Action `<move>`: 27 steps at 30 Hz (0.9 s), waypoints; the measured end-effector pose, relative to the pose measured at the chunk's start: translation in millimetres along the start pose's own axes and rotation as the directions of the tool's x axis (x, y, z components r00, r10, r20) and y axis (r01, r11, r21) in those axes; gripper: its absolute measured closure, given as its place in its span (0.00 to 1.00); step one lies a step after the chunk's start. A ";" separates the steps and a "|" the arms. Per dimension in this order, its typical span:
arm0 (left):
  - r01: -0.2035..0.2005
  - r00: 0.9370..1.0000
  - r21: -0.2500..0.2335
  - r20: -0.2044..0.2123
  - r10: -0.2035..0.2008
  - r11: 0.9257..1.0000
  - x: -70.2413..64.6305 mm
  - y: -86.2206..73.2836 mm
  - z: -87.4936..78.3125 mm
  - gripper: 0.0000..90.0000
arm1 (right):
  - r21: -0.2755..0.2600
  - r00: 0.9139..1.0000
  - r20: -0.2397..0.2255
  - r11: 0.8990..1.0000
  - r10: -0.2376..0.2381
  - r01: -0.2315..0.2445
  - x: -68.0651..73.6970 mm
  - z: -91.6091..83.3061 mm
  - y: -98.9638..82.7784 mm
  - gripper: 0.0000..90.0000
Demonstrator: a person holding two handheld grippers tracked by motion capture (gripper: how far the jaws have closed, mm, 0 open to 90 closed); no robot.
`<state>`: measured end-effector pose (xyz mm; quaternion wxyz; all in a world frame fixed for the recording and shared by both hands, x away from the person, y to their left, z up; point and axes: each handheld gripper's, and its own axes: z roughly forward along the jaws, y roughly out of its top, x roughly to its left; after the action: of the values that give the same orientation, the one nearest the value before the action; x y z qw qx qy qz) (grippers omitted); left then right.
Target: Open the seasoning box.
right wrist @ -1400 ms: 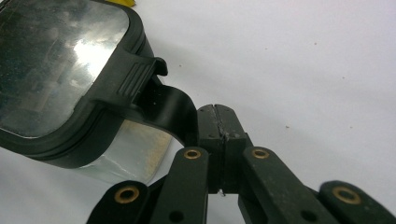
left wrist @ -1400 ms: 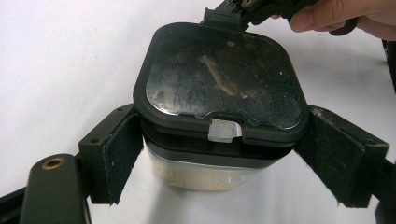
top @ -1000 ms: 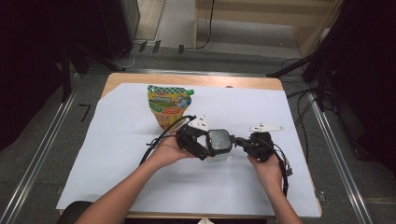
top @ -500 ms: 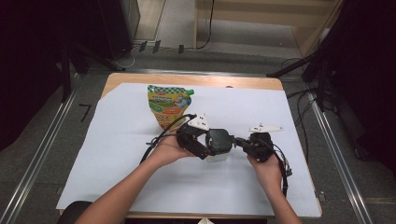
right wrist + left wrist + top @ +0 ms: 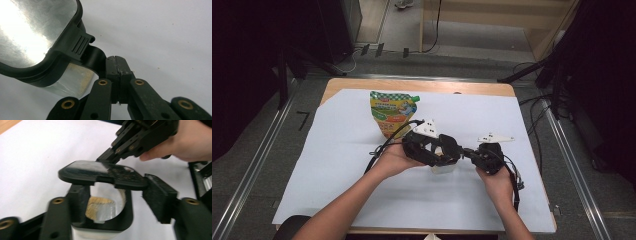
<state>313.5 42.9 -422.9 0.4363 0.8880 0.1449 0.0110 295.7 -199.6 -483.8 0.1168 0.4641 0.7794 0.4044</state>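
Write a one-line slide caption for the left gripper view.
Left tongs straddle a clear container while the right tongs pinch its raised black lid.

Printed matter appears on one item only: the yellow-and-green stand-up plastic pouch with a green corner cap (image 5: 391, 112), at the far left of the white paper sheet (image 5: 337, 165); its front carries a red band of lettering and a colourful picture panel, too small and blurred to read; no other label, number or sign is legible in any view.
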 end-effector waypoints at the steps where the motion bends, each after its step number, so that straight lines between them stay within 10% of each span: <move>1: 0.000 1.000 0.000 0.000 0.000 1.000 0.0 0.0 0.0 0.52 | 0.000 1.000 0.000 1.000 0.000 0.000 0.0 0.0 0.0 1.00; 27: 0.031 0.994 0.049 0.108 -0.036 0.998 -2.6 33.7 16.7 0.80 | 0.003 1.000 -0.013 1.000 0.006 -0.006 2.6 -3.1 -4.6 1.00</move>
<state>321.9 9.8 -406.8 0.4225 0.8948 0.1361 -0.0480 289.7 -200.2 -484.7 0.1097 0.4639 0.7793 0.4067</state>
